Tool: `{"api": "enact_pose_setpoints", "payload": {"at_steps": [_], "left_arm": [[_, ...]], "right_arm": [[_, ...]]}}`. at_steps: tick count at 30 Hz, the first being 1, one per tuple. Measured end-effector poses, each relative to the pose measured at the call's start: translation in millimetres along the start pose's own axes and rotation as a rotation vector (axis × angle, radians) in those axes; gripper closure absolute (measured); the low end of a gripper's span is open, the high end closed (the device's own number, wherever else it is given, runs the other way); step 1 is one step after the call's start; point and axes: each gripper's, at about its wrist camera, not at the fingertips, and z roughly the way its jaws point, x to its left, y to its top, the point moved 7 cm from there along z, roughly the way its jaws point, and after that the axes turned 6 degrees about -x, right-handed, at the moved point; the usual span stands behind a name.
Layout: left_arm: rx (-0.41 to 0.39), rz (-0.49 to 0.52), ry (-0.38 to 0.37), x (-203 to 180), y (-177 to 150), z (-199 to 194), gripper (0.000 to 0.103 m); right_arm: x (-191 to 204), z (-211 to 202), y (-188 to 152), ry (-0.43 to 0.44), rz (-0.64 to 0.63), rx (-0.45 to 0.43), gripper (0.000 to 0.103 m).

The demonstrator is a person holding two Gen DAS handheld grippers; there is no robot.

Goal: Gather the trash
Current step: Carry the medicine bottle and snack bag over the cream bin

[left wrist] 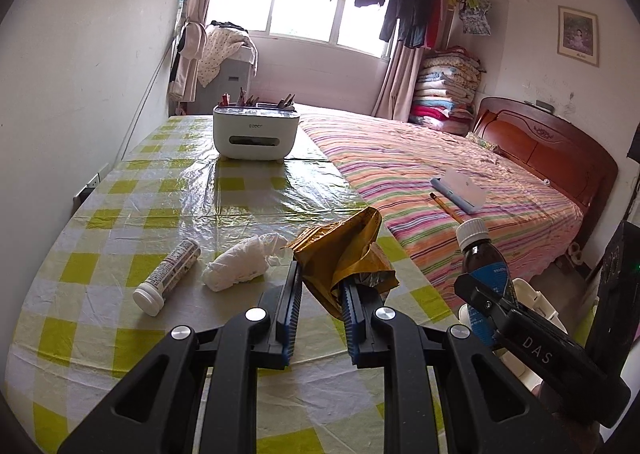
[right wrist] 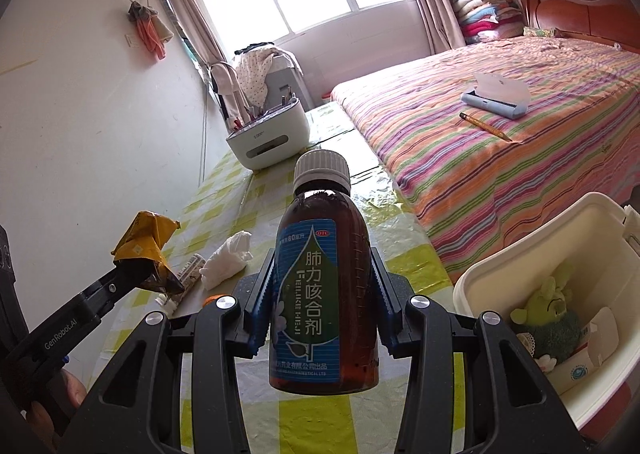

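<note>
Above the checked surface [left wrist: 120,221], the left tool [left wrist: 320,294] pinches a crumpled yellow wrapper [left wrist: 344,250] while the right tool [right wrist: 324,286] clamps a brown syrup bottle [right wrist: 320,286]. Both are mid-carry; next, each load likely needs releasing over the white bin [right wrist: 600,221] at right. A tissue wad [left wrist: 240,266] and tablet tube [left wrist: 168,278] remain.

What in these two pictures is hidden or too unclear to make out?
- White plastic bin: left wrist view shows only slivers behind the right gripper; right wrist view crops it at the frame edge.
- Crumpled yellow-brown wrapper: its print is unreadable in both views.
- White label-wrapped tube: text too small; mostly hidden behind the wrapper in the right wrist view.
</note>
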Motion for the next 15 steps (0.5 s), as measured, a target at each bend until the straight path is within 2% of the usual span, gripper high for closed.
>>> {"api": "enact_pose_setpoints", "payload": {"at_steps": [9,15], "left_arm": [[0.029,0.049,-0.065,-47,-9,15,0.084],[0.056,0.084,-0.116,-79,-16,23,0.084]], "right_arm": [[-32,-26,13,-0.088,0.080,-0.104,0.062],[-76,-48,21,-0.189,0.200,-0.184,0.062]]}}
